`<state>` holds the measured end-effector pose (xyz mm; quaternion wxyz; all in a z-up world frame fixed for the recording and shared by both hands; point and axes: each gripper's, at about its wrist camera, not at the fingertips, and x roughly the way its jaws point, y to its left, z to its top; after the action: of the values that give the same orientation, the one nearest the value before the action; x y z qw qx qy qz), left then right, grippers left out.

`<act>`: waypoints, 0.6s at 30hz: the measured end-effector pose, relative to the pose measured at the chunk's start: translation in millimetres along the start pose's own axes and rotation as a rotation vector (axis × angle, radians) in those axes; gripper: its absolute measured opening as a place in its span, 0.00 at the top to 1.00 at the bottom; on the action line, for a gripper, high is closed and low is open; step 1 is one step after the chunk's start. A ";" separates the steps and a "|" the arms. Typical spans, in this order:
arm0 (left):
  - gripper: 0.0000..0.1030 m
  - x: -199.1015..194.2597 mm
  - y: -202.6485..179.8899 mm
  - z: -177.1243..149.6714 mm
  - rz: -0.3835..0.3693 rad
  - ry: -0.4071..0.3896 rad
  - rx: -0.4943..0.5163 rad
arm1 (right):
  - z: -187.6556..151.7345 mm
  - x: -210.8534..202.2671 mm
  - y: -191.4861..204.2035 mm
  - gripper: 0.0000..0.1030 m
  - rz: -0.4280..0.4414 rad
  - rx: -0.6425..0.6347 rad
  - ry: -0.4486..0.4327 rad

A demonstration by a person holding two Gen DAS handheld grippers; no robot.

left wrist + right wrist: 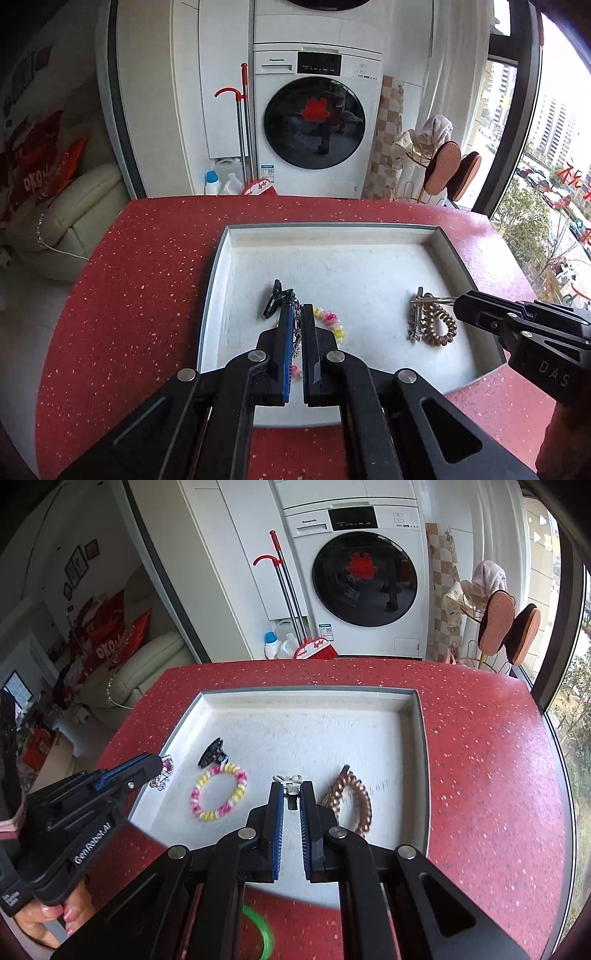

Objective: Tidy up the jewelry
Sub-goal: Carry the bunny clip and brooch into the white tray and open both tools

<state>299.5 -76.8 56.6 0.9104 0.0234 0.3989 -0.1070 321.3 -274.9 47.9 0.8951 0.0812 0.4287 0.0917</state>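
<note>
Over the white tray (207, 701) on the red counter (480, 775), the left claw (296, 308) grips a silver chain (296, 332); the right claw (291, 784) clamps a silver hair clip (290, 782) beside the coil hair tie (354, 801).

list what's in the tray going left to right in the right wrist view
left gripper holding a silver and pink chain piece → black hair claw → pink and yellow bead bracelet → right gripper on a silver bow clip → copper spiral hair tie, all over the white tray
</note>
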 end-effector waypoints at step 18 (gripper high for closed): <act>0.79 62.0 -13.4 -9.2 0.084 0.084 0.048 | -3.9 55.4 -12.7 0.91 -0.004 -0.010 0.105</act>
<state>330.8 -99.5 5.5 0.8958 0.0665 0.4326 -0.0772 353.6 -274.0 0.9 0.8719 0.0711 0.4749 0.0961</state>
